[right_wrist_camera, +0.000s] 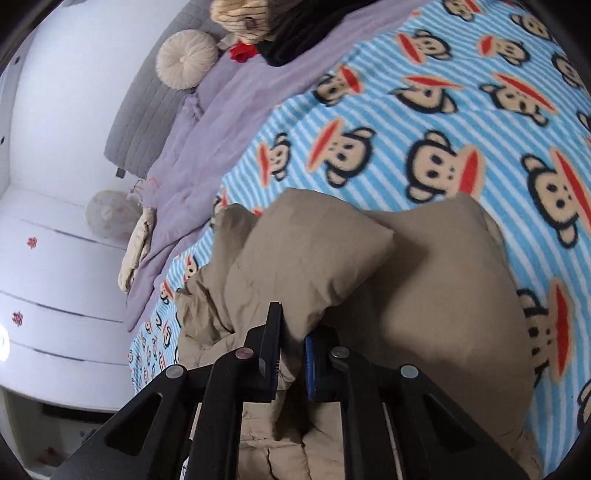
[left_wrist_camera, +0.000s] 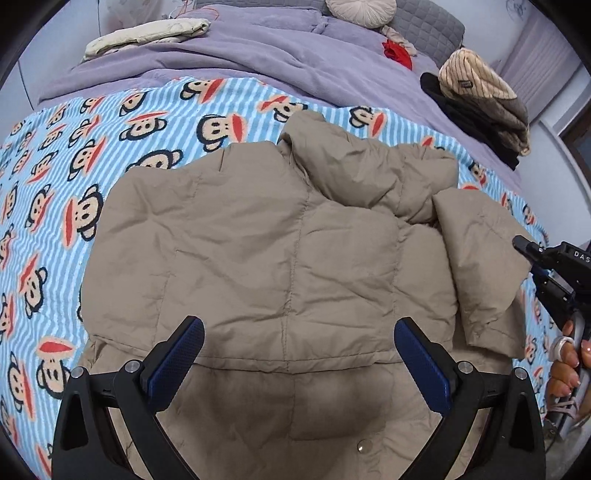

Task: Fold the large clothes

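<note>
- While the tan puffer jacket (left_wrist_camera: 280, 240) lies spread on the monkey-print blanket (left_wrist_camera: 55, 192), its back panel faces up and its collar points toward the far side of the bed.
- Left gripper (left_wrist_camera: 299, 354) hovers over the jacket's near hem, jaws wide apart, nothing between the blue pads; whether it touches the cloth cannot be told.
- Right gripper (right_wrist_camera: 291, 354) has its jaws drawn narrow, pinching a fold of the jacket's sleeve (right_wrist_camera: 306, 258); the cloth bunches up and rises from the fingers.
- In the left wrist view that sleeve (left_wrist_camera: 480, 266) lies partly turned in over the jacket's right side, with the right gripper at its outer edge.
- Progress, as a judgement: early to middle. One sleeve looks to be going inward; the body remains at full width and full length.
- Left side of the jacket appears flat with no sleeve sticking out; whether it is already tucked under cannot be told.
- Still to do, likely: lay the held sleeve flat across the back, then fold the body in half from hem to collar.
- Other items, well apart from the jacket: a purple quilt (left_wrist_camera: 240, 51), a cream folded garment (left_wrist_camera: 147, 35), a round cushion (left_wrist_camera: 360, 11) and a dark pile of clothes (left_wrist_camera: 476, 107) topped with a striped piece.
</note>
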`<state>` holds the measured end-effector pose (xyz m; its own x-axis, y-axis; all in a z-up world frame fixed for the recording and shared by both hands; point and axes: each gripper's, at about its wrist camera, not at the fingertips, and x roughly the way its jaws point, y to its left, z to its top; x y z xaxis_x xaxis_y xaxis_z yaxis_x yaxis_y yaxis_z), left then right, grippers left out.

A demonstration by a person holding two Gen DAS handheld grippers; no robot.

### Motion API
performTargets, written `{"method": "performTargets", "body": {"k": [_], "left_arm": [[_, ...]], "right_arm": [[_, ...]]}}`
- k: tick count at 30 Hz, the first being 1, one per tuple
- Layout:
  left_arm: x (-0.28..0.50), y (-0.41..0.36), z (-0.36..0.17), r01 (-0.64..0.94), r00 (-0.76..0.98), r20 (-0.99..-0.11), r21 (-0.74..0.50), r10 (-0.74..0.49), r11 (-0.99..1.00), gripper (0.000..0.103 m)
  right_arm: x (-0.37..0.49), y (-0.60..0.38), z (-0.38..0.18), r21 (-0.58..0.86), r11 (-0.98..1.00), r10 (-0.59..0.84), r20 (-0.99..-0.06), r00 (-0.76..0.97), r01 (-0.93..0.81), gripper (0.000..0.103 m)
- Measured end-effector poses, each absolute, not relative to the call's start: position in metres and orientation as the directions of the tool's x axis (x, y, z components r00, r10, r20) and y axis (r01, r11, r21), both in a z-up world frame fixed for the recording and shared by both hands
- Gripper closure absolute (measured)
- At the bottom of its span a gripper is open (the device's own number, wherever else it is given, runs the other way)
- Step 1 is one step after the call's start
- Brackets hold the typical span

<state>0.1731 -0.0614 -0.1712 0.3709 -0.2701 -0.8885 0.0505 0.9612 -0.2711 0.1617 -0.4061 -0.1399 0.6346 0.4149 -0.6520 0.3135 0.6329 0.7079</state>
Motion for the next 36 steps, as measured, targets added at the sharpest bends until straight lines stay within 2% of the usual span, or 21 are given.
{"method": "performTargets", "body": {"k": [5, 9, 10, 11, 12, 13, 14, 18, 21, 25, 26, 27, 28, 29, 30, 31, 36], "left_arm": [[0.179, -0.022, -0.156, 0.017, 0.414, -0.815, -0.439, -0.406, 0.899, 0.000], [0.187, -0.005, -0.155, 0.023, 0.398, -0.770, -0.534, -0.498, 0.845, 0.000], [0.188, -0.004, -0.156, 0.026, 0.391, -0.767, -0.544, -0.509, 0.839, 0.000], [0.189, -0.005, -0.158, 0.035, 0.379, -0.761, -0.558, -0.527, 0.829, 0.000], [0.190, -0.007, -0.161, 0.044, 0.364, -0.750, -0.578, -0.552, 0.815, 0.000], [0.191, -0.009, -0.165, 0.047, 0.348, -0.736, -0.605, -0.581, 0.795, 0.000], [0.193, -0.011, -0.169, 0.047, 0.331, -0.719, -0.634, -0.611, 0.772, 0.000], [0.201, -0.027, -0.191, 0.031, 0.274, -0.715, -0.662, -0.643, 0.749, 0.000], [0.208, -0.042, -0.203, 0.051, 0.237, -0.716, -0.665, -0.656, 0.745, 0.000], [0.222, -0.063, -0.220, 0.065, 0.194, -0.760, -0.621, -0.621, 0.781, 0.000], [0.225, -0.069, -0.223, 0.065, 0.186, -0.766, -0.615, -0.615, 0.786, 0.006], [0.228, -0.073, -0.225, 0.068, 0.172, -0.762, -0.623, -0.624, 0.779, 0.024], [0.230, -0.078, -0.226, 0.075, 0.152, -0.746, -0.646, -0.648, 0.760, 0.034], [0.232, -0.081, -0.227, 0.083, 0.139, -0.728, -0.667, -0.671, 0.740, 0.058], [0.233, -0.084, -0.225, 0.099, 0.134, -0.713, -0.682, -0.689, 0.725, 0.088], [0.233, -0.086, -0.220, 0.115, 0.136, -0.707, -0.685, -0.694, 0.720, 0.092], [0.225, -0.063, -0.180, 0.150, 0.264, -0.653, -0.699, -0.710, 0.699, 0.092]], "right_arm": [[0.181, -0.320, -0.105, 0.647, 0.762, 0.512, -0.632, 0.582, 0.033, 0.092], [0.182, -0.253, -0.117, 0.618, 0.782, 0.584, -0.677, 0.448, -0.086, 0.088], [0.182, -0.241, -0.127, 0.610, 0.788, 0.587, -0.701, 0.404, -0.085, 0.082], [0.182, -0.233, -0.137, 0.609, 0.790, 0.591, -0.720, 0.364, -0.077, 0.062], [0.181, -0.229, -0.146, 0.605, 0.794, 0.587, -0.738, 0.332, -0.058, 0.049], [0.178, -0.229, -0.152, 0.599, 0.800, 0.577, -0.753, 0.317, -0.035, 0.025], [0.173, -0.233, -0.156, 0.598, 0.802, 0.571, -0.759, 0.314, -0.012, 0.022], [0.146, -0.273, -0.157, 0.653, 0.756, 0.603, -0.725, 0.333, 0.052, 0.022], [0.119, -0.320, -0.166, 0.693, 0.704, 0.616, -0.704, 0.354, 0.155, 0.022], [0.082, -0.385, -0.188, 0.737, 0.594, 0.607, -0.674, 0.421, 0.323, 0.022], [0.075, -0.399, -0.194, 0.744, 0.560, 0.597, -0.667, 0.446, 0.364, 0.022], [0.069, -0.412, -0.199, 0.757, 0.518, 0.592, -0.653, 0.473, 0.397, 0.022], [0.065, -0.424, -0.203, 0.778, 0.467, 0.591, -0.628, 0.506, 0.421, 0.022], [0.063, -0.434, -0.207, 0.795, 0.423, 0.586, -0.606, 0.538, 0.435, 0.022], [0.060, -0.441, -0.208, 0.805, 0.394, 0.579, -0.592, 0.561, 0.444, 0.022], [0.059, -0.448, -0.210, 0.812, 0.370, 0.569, -0.582, 0.581, 0.451, 0.022], [0.067, -0.461, -0.212, 0.827, 0.316, 0.550, -0.559, 0.621, 0.465, 0.022]]}}
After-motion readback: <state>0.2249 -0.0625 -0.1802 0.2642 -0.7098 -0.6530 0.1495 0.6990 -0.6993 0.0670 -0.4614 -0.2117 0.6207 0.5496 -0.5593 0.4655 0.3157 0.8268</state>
